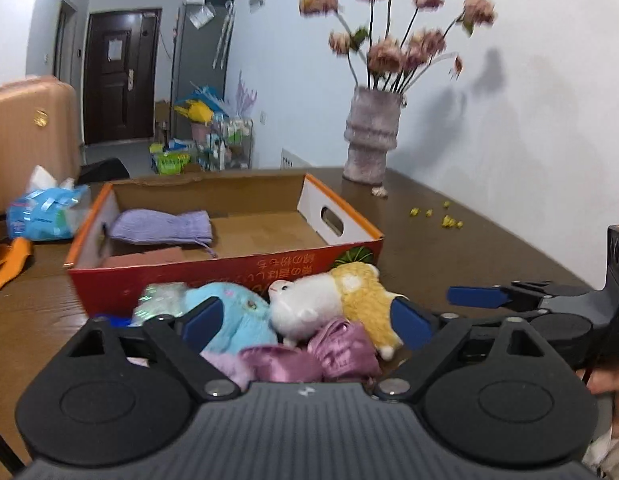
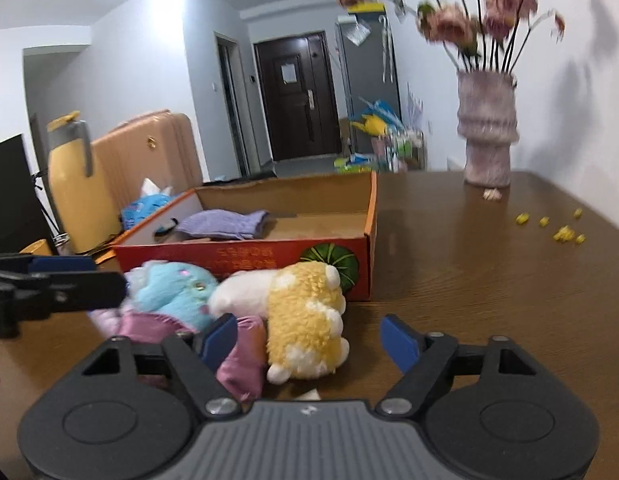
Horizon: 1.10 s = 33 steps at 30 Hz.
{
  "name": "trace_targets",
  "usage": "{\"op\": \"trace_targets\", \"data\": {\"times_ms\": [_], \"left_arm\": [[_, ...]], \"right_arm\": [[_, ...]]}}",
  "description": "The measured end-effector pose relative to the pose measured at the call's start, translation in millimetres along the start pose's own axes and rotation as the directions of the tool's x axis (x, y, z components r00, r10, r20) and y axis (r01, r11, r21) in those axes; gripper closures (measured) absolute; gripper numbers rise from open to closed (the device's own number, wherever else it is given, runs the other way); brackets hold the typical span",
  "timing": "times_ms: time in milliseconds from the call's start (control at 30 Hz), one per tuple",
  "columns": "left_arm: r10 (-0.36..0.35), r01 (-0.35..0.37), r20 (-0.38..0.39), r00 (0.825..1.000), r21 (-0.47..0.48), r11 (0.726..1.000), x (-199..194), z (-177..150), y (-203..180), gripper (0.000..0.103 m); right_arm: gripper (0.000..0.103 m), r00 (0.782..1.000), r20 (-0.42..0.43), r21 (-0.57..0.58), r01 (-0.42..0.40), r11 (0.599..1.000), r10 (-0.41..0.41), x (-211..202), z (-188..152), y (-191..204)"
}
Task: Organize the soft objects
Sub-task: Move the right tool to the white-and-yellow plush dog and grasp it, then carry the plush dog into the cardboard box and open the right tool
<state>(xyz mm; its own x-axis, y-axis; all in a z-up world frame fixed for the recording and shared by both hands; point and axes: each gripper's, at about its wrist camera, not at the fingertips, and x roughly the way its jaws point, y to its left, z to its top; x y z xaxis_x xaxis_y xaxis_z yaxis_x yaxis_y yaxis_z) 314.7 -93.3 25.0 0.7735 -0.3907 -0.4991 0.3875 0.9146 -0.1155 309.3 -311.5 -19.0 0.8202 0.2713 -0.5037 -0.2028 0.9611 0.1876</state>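
Plush toys (image 1: 309,312) beside cardboard box (image 1: 213,276)

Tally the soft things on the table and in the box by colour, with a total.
Light blue plush: 1
White plush: 1
Yellow plush: 1
Pink satin pouch: 1
Lilac knit piece, lying in the cardboard box: 1
Total: 5. A pale lilac bit and something shiny green at the pile's left edge are too blurred to count.
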Motion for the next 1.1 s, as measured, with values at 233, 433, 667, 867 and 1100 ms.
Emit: {"op": "trace_targets", "data": {"times_ms": [233,433,667,867,1100], "left_arm": [[-0.045,0.038,-0.165,0.985,-0.046,0.998,81.4,8.4,13.1,0.032],[-0.12,0.098,-0.183,0.976,-0.127,0.987,98.9,8.3,18.7,0.036],[-0.106,0.098,-0.058,0.993,-0.131,0.987,50.5,19.7,13.0,0.054],[-0.09,0.093,0.048,0.995,-0.069,0.993,-24.0,10.6,-0.8,0.069],[-0.059,0.062,0.033,0.998,-0.096,0.993,-90.9,-50.8,-10.8,0.07]], "right_arm": [[0.059,0.996,-0.074,0.03,-0.05,0.998,0.052,46.4,-3.5,-6.1],[0.065,0.994,-0.04,0.168,-0.098,0.981,0.106,42.6,-7.1,-26.3],[0.066,0.991,0.049,0.167,-0.135,0.977,0.128,6.1,7.1,-19.4],[0.066,0.984,0.099,0.082,-0.155,0.984,0.147,-55.1,11.4,13.8],[0.066,0.981,0.04,0.081,-0.194,0.978,0.192,-106.7,-40.8,47.5]]}}
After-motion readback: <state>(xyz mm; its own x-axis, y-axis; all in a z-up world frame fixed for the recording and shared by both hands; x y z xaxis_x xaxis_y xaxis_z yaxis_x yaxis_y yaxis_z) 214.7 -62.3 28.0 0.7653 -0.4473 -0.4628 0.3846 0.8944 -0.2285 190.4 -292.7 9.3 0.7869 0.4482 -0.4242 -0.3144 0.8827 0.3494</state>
